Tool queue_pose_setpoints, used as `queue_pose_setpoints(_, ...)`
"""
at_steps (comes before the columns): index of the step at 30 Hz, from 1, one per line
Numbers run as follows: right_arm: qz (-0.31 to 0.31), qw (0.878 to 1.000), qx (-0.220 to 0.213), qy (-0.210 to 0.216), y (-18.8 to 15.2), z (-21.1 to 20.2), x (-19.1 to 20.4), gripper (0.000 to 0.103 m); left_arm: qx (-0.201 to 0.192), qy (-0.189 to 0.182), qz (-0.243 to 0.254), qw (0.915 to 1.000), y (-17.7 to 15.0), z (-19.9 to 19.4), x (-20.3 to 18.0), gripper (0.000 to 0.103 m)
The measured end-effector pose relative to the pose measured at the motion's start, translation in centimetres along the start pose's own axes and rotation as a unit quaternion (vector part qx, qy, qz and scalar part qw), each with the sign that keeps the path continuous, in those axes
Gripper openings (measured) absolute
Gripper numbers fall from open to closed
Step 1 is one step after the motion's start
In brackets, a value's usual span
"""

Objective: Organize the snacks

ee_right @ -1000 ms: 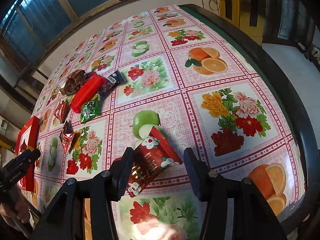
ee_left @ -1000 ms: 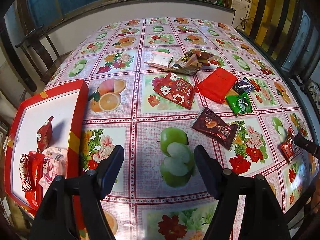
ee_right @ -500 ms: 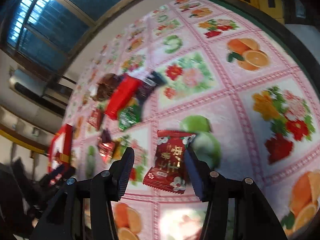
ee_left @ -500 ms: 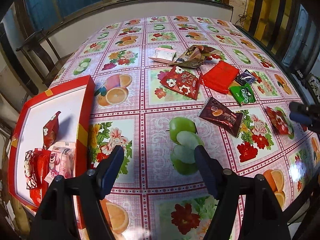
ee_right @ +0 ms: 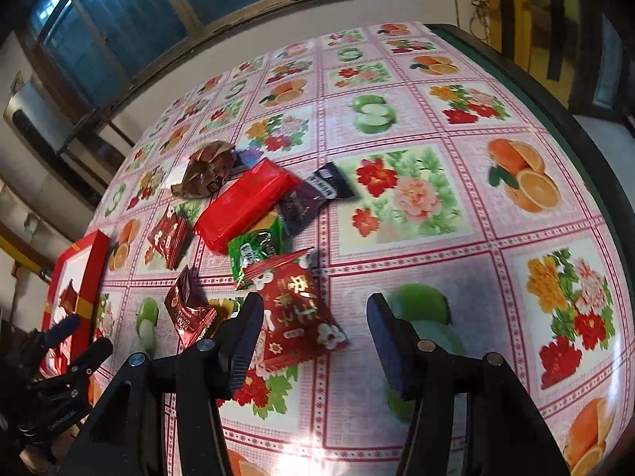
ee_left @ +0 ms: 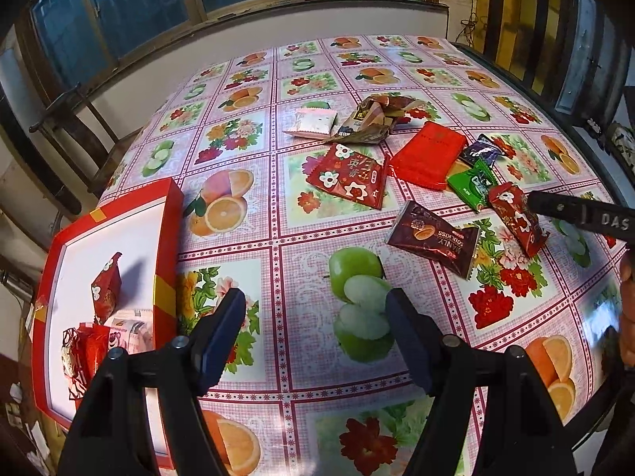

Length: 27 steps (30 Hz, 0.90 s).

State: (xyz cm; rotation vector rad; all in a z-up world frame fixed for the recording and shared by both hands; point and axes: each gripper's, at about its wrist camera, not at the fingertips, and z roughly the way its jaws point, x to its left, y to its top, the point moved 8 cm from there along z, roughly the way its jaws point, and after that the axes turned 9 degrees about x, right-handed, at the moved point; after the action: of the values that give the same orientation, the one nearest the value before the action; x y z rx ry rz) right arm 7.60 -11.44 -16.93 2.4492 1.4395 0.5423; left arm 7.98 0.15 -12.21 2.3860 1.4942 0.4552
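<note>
The fruit-print tablecloth point(ee_left: 254, 234) spreads ahead of both grippers. The red box point(ee_left: 168, 238) sits just outside the left gripper's point(ee_left: 315, 337) left finger, a few snacks already inside. That gripper stands open over bare cloth. Ahead and to the right of its fingers lie the brown cookie packet point(ee_left: 434, 240) and a red flowered packet point(ee_left: 349, 176). The right gripper point(ee_right: 313, 335) is open too; another red flowered snack point(ee_right: 295, 309) lies between its fingers, against the left one and clear of the right, with the green packet point(ee_right: 256, 250) just beyond.
</note>
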Motion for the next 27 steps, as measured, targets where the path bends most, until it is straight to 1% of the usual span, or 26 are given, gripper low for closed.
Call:
queue_pose_setpoints(3,-0.035,0.999,0.018,-0.030,0.3,2.2,1.0,0.057,0.023,-0.008,-0.028,0.9993,0.1,0.5,0.0,0.073)
queue_pose_setpoints(4,-0.040,0.998,0.028,-0.030,0.3,2.8,1.1,0.054,0.031,-0.013,-0.040,0.9986,0.2,0.7,0.0,0.073)
queue_pose_setpoints(5,-0.043,0.998,0.035,-0.029,0.3,3.3,1.0,0.047,0.038,-0.019,-0.050,0.9978,0.3,0.9,-0.3,0.073)
queue_pose_setpoints(6,-0.052,0.998,0.027,-0.036,0.5,3.3,0.9,0.038,0.047,-0.025,-0.063,0.9966,0.5,1.1,-0.5,0.073)
queue_pose_setpoints(8,-0.065,0.997,0.022,-0.048,0.6,3.5,0.6,0.037,0.067,-0.033,-0.089,0.9932,0.8,1.6,-1.0,0.073)
queue_pose_setpoints(9,-0.069,0.997,0.020,-0.039,0.7,3.4,0.4,0.035,0.078,-0.039,-0.100,0.9912,0.9,1.8,-1.5,0.073)
queue_pose_setpoints(11,-0.072,0.997,0.011,-0.035,0.8,3.3,-0.2,0.035,0.100,-0.043,-0.124,0.9864,1.2,2.4,-2.2,0.074)
queue_pose_setpoints(13,-0.057,0.997,-0.012,-0.052,1.3,3.0,-1.6,0.035,0.126,-0.040,-0.145,0.9806,1.3,3.1,-2.7,0.074)
queue_pose_setpoints(15,-0.035,0.998,-0.024,-0.054,1.9,2.7,-3.0,0.035,0.145,-0.037,-0.165,0.9748,1.3,3.8,-3.3,0.074)
queue_pose_setpoints(17,0.001,0.999,-0.028,-0.034,2.4,2.2,-4.1,0.035,0.152,-0.023,-0.186,0.9704,1.4,4.2,-3.6,0.074)
queue_pose_setpoints(18,0.013,0.999,-0.028,-0.029,2.5,2.1,-4.5,0.035,0.158,-0.021,-0.196,0.9675,1.4,4.3,-3.9,0.074)
queue_pose_setpoints(20,0.018,0.999,-0.032,-0.035,2.5,1.9,-4.6,0.035,0.162,-0.034,-0.212,0.9631,1.7,4.5,-4.5,0.074)
queue_pose_setpoints(23,0.018,0.999,-0.034,-0.020,2.5,1.6,-4.3,0.035,0.161,-0.031,-0.229,0.9595,2.2,4.8,-4.8,0.074)
queue_pose_setpoints(27,0.017,0.999,-0.045,-0.013,2.6,1.1,-4.1,0.035,0.170,-0.059,-0.261,0.9485,3.0,5.8,-5.6,0.074)
